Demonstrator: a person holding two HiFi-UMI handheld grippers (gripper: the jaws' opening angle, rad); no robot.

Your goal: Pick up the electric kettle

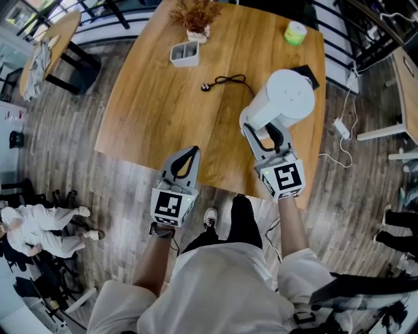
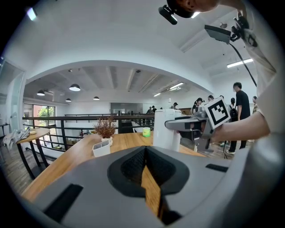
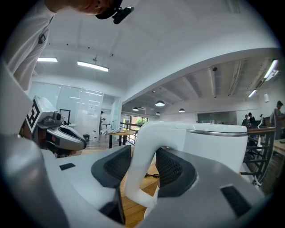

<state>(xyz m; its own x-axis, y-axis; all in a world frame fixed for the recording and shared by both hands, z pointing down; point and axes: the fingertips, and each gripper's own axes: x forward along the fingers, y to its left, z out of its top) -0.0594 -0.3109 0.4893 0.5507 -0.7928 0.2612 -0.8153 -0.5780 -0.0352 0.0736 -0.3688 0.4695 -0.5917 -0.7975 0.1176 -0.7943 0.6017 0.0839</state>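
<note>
The white electric kettle (image 1: pixel 287 98) stands at the right side of the wooden table (image 1: pixel 157 124), with a black base (image 1: pixel 307 74) showing partly behind it. My right gripper (image 1: pixel 264 135) is shut on the kettle's curved white handle (image 3: pixel 143 147), a dark pad pressed to each side of it; the body (image 3: pixel 216 144) fills the right gripper view just beyond my right gripper (image 3: pixel 142 165). My left gripper (image 1: pixel 188 155) hovers over the table's front edge, shut on nothing. In the left gripper view its jaws (image 2: pixel 146 153) meet in a thin slit, and the kettle (image 2: pixel 165 130) rises to the right.
A black cord with a plug (image 1: pixel 225 81) lies mid-table. At the far edge are a white box (image 1: pixel 185 53), a dried plant (image 1: pixel 196 16) and a green roll (image 1: pixel 295 32). A power strip (image 1: pixel 341 127) lies on the floor at right, and a smaller table (image 1: pixel 49 45) is far left.
</note>
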